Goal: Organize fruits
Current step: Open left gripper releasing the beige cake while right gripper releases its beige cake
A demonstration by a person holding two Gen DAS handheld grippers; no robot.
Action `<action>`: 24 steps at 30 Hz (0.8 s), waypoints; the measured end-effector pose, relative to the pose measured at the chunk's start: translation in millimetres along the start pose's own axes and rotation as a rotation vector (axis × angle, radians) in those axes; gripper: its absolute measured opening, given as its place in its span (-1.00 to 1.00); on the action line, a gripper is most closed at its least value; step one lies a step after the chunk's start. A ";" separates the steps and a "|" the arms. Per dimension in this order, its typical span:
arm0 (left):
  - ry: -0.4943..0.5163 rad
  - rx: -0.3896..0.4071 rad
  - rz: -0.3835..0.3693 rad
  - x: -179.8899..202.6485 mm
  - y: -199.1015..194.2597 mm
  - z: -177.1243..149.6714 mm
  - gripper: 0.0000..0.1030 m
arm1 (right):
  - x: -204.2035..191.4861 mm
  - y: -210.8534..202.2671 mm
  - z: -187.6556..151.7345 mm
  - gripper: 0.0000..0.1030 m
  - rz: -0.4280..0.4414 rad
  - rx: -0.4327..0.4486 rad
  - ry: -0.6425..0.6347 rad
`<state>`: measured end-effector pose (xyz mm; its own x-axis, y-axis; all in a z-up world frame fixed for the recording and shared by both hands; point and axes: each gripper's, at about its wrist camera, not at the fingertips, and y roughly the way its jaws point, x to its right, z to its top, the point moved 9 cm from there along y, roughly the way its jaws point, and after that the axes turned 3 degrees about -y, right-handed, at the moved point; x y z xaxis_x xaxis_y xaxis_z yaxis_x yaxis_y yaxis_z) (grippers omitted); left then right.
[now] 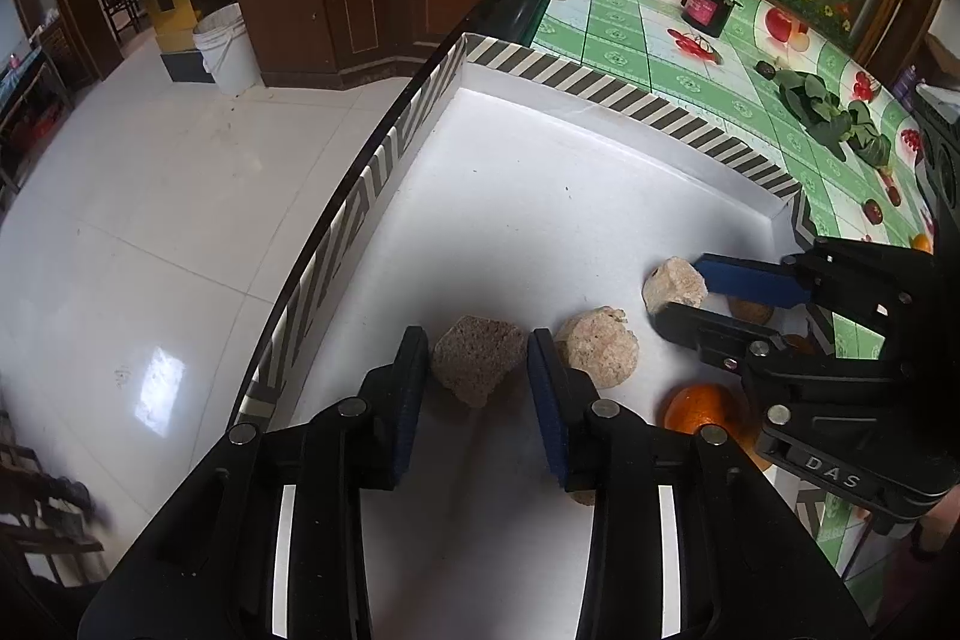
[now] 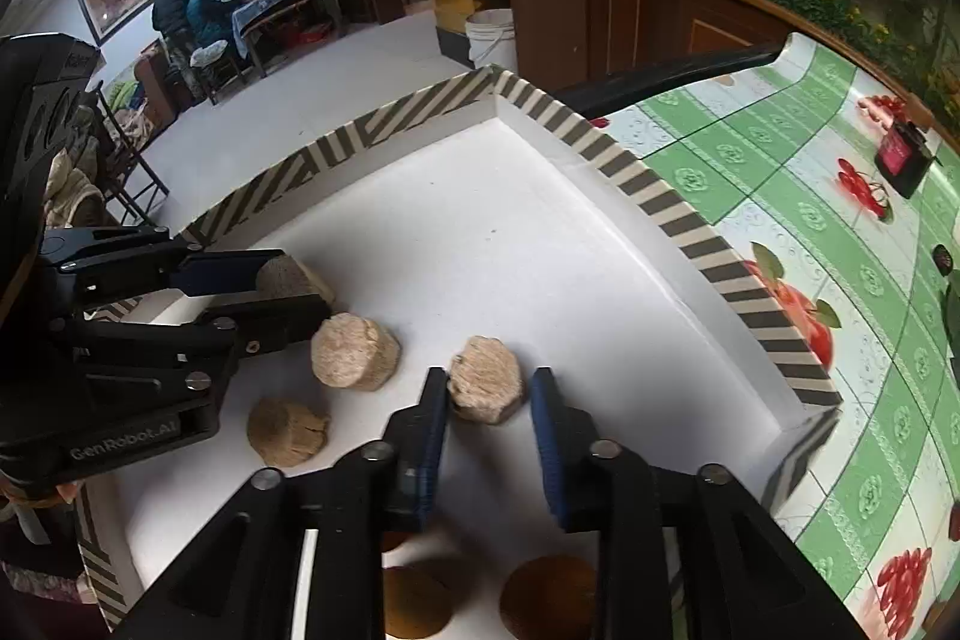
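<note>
A: Left gripper (image 1: pixel 478 340) straddles the rough lump (image 1: pixel 477 367) on the tray (image 1: pixel 600 83). Pads hard by both sides; can't tell whether they press.
B: Right gripper (image 2: pixel 489 382)?
A: Slack. The flat-sided lump (image 2: pixel 486 379) sits on the tray floor and one pad stands clear of it.
B: Advice?
A: Likely a set-down. Spread both pairs wide and lift straight up, so nothing drags. Mind the middle lump (image 1: pixel 597 346) at three o'clock of the rough one, and the orange (image 1: pixel 699 409) at four.
</note>
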<state>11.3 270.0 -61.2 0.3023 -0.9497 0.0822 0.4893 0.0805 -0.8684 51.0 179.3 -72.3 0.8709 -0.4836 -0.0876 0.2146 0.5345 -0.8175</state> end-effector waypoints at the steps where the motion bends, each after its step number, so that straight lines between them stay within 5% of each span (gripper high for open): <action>1: 0.004 0.001 0.006 0.6 -0.2 -0.5 -0.33 | 0.4 -1.8 -2.1 -0.40 0.000 0.002 0.006; 10: 0.025 0.031 0.047 5.8 -14.4 -10.2 -0.33 | -6.8 -43.1 -13.9 -0.40 0.024 0.081 0.062; 24: 0.041 0.080 -0.028 35.9 -45.4 -18.7 -0.33 | 12.6 -84.0 -60.4 -0.39 0.025 0.101 0.182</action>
<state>-15.3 226.6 -28.0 0.2546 -0.9633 0.0847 0.5613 0.0759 -0.8241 17.2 86.4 -39.2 0.7840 -0.5818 -0.2164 0.2452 0.6105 -0.7531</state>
